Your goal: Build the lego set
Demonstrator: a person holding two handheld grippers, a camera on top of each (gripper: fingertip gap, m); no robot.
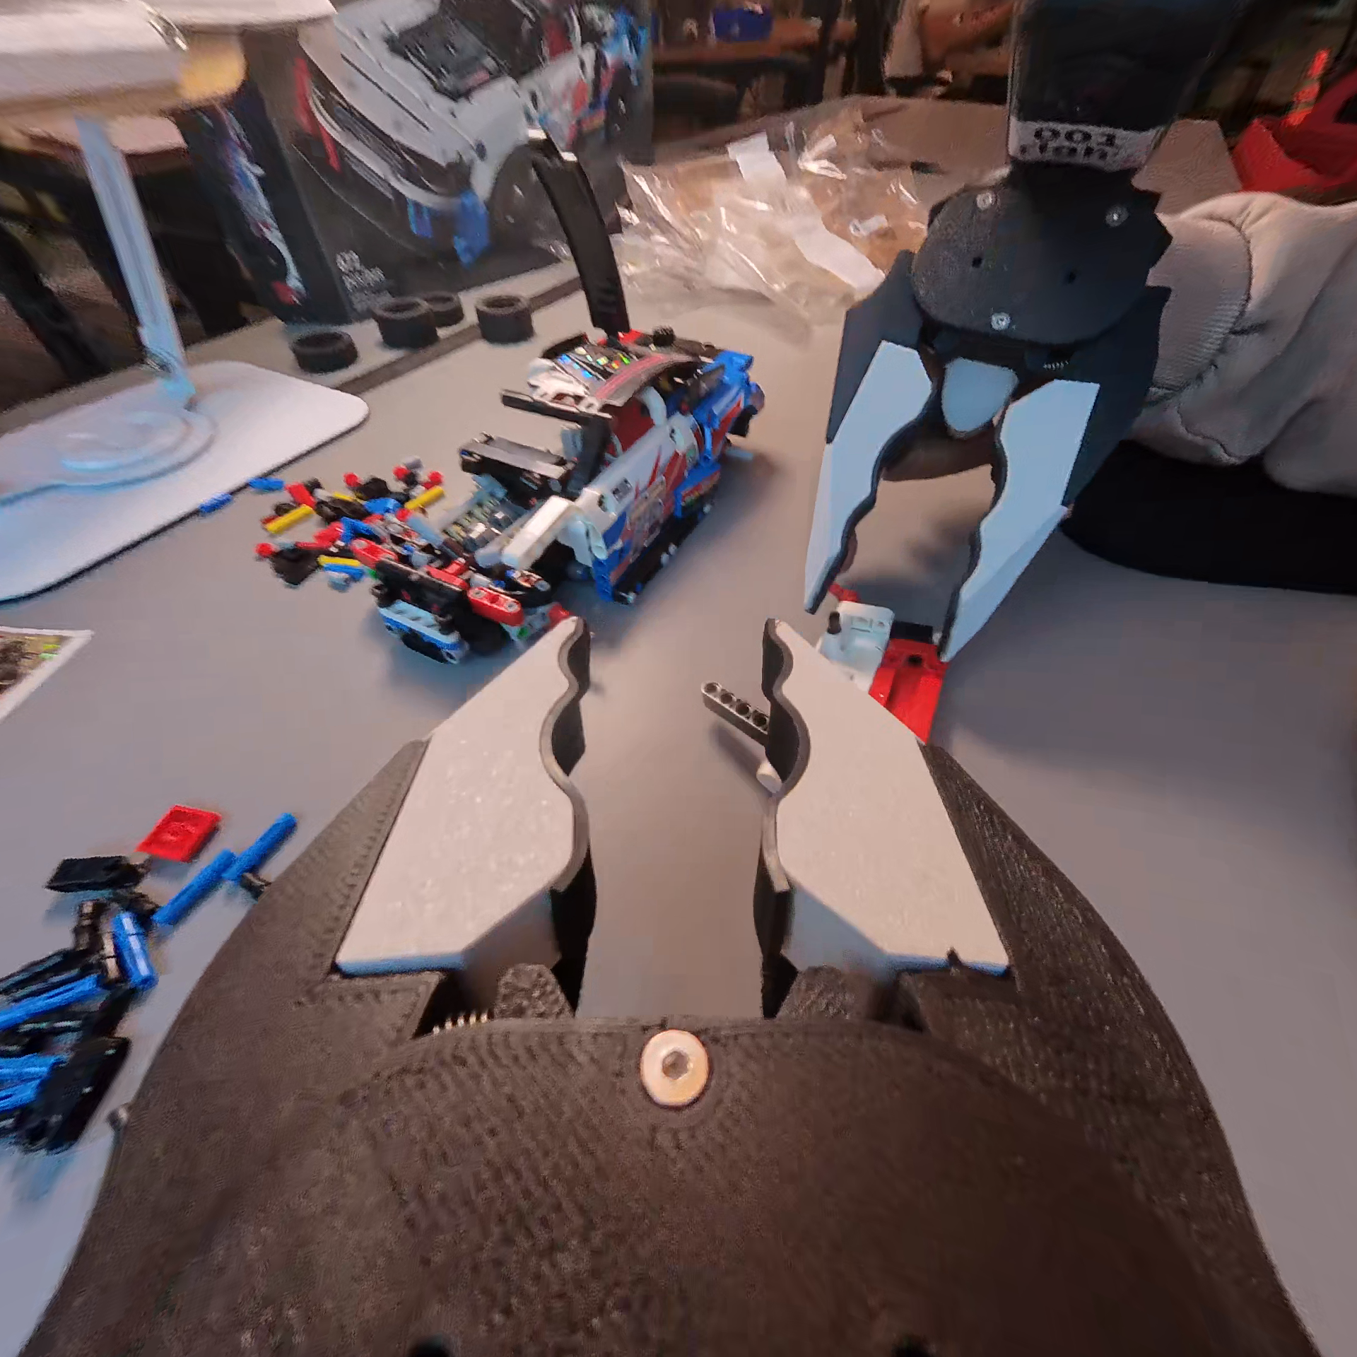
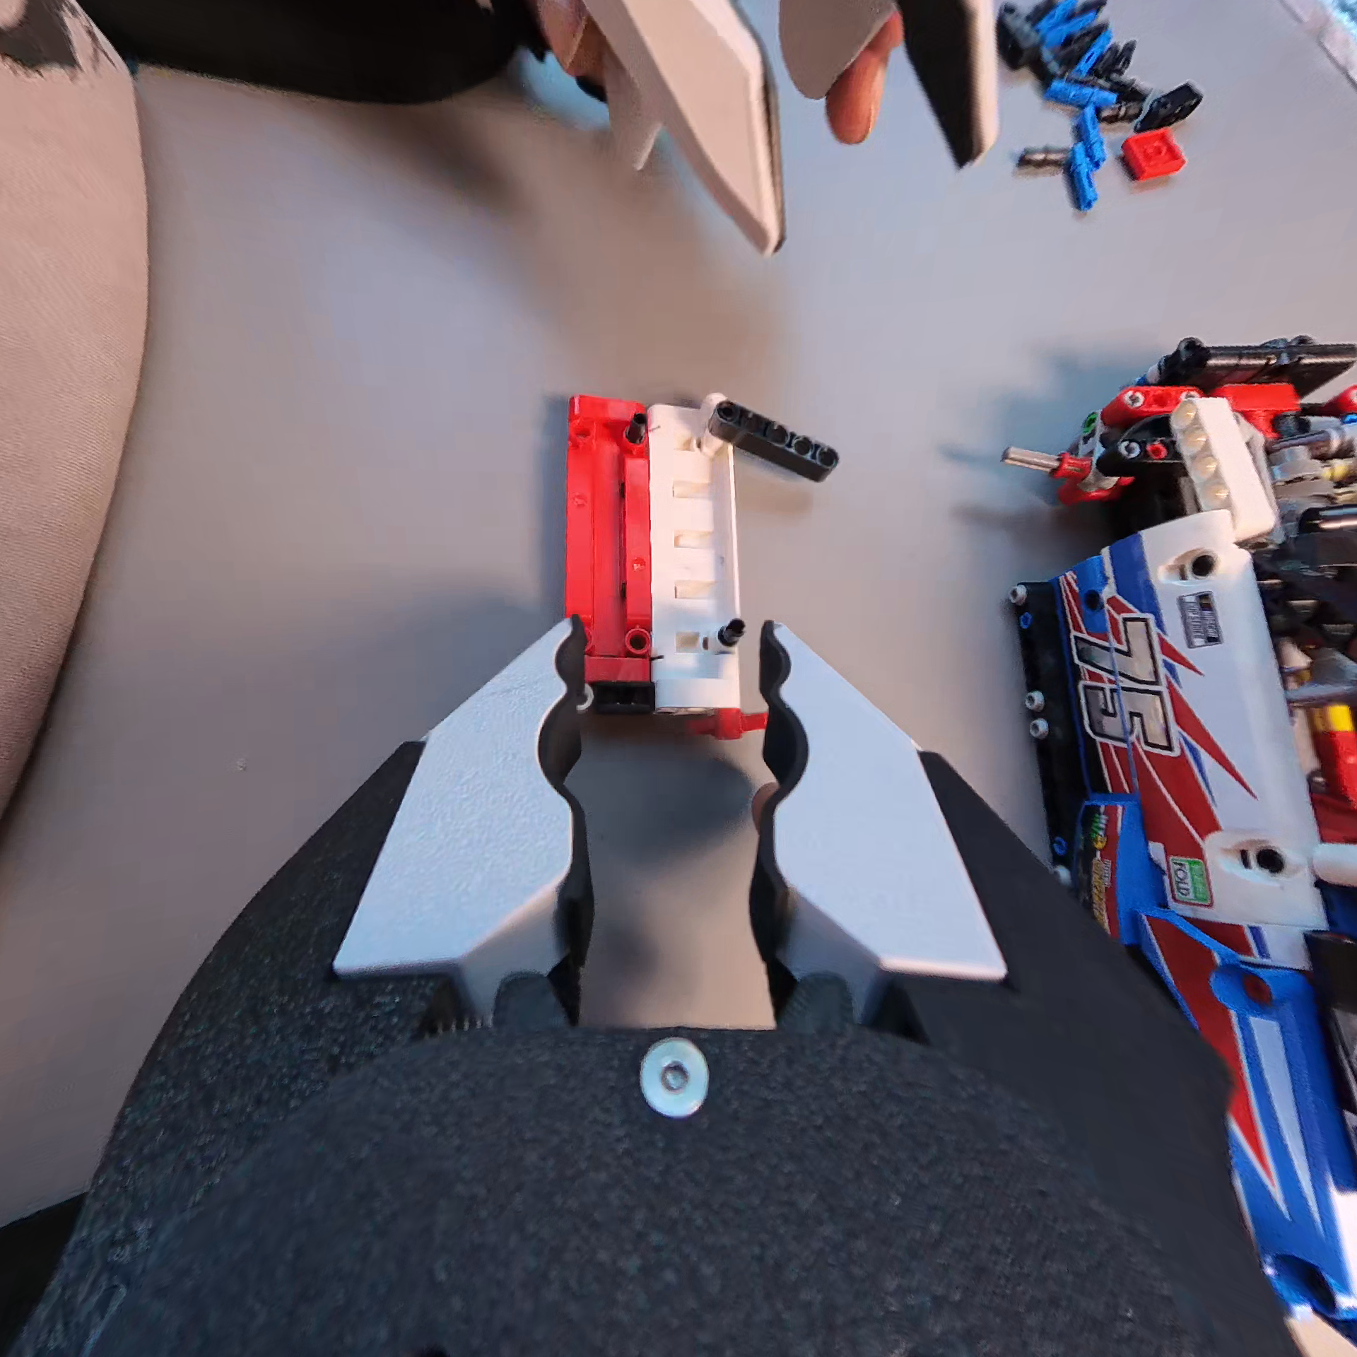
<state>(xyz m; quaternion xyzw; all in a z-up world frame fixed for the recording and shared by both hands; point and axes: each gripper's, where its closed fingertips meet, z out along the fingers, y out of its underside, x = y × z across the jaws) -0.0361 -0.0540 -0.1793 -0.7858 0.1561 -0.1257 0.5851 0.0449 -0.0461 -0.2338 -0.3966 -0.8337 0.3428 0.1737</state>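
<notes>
A red and white sub-assembly [image 2: 653, 543] with a black beam [image 2: 775, 440] pinned to its far end lies flat on the grey table. My right gripper [image 2: 672, 639] is open, its fingertips on either side of the sub-assembly's near end, gripping nothing. In the left wrist view the right gripper [image 1: 877, 631] points down over the sub-assembly [image 1: 855, 646]. My left gripper [image 1: 675, 646] is open and empty, just short of the black beam [image 1: 738, 708]; it also shows at the top of the right wrist view [image 2: 870, 198]. The partly built blue, white and red car [image 1: 587, 499] sits further back.
Loose small pieces [image 1: 345, 529] lie left of the car. Blue pins [image 1: 73, 991] and a red plate [image 1: 178, 832] lie at near left. Tires [image 1: 404, 323], the set's box [image 1: 440, 147], plastic bags [image 1: 771, 220] and a white stand base [image 1: 147, 455] are behind. A sleeve [image 2: 59, 367] borders the table. About 10 cm separates my left fingertips from my right.
</notes>
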